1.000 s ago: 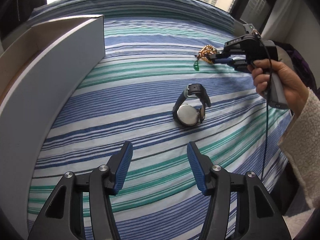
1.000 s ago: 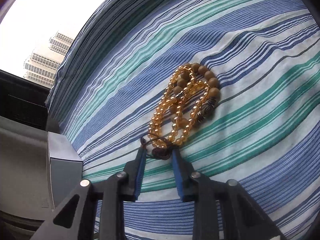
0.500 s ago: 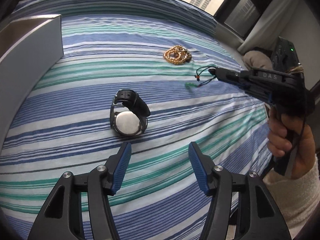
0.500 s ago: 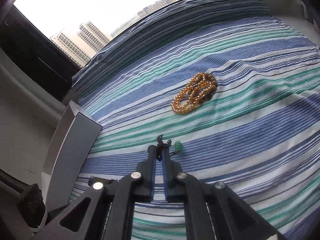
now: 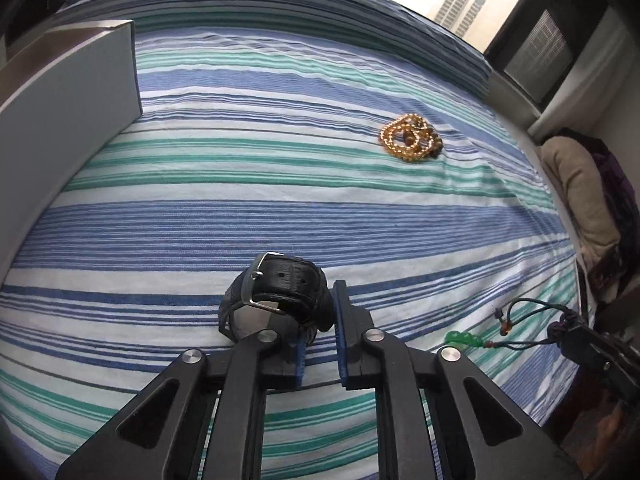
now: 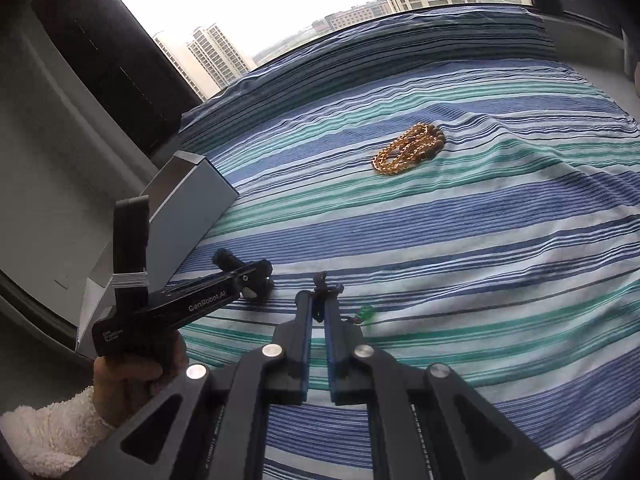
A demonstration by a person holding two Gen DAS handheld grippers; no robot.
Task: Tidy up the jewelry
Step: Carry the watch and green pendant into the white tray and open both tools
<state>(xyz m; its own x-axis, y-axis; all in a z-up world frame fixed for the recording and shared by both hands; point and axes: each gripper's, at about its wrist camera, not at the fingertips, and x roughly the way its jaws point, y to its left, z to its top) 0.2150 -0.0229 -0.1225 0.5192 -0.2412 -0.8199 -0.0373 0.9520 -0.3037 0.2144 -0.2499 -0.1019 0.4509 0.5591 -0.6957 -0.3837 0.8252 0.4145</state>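
A black-strapped watch lies on the striped bed. My left gripper is over it, and its jaws are closing with the buckled strap pinched between the blue pads. In the right wrist view the left gripper shows from the side, held by a hand, with the watch at its tips. My right gripper is shut on a dark cord, and the cord's green pendant hangs beside the fingers. The left wrist view shows the right gripper, the cord and the pendant.
A coil of amber beads rests farther back on the striped cover. A tall grey box stands at the bed's left edge. Cushions and clothes are piled off the right side, with windows behind.
My left gripper came forward over the watch and closed on its strap. My right gripper lifted the cord and pendant away from the amber beads, rolled, and came close beside the left gripper.
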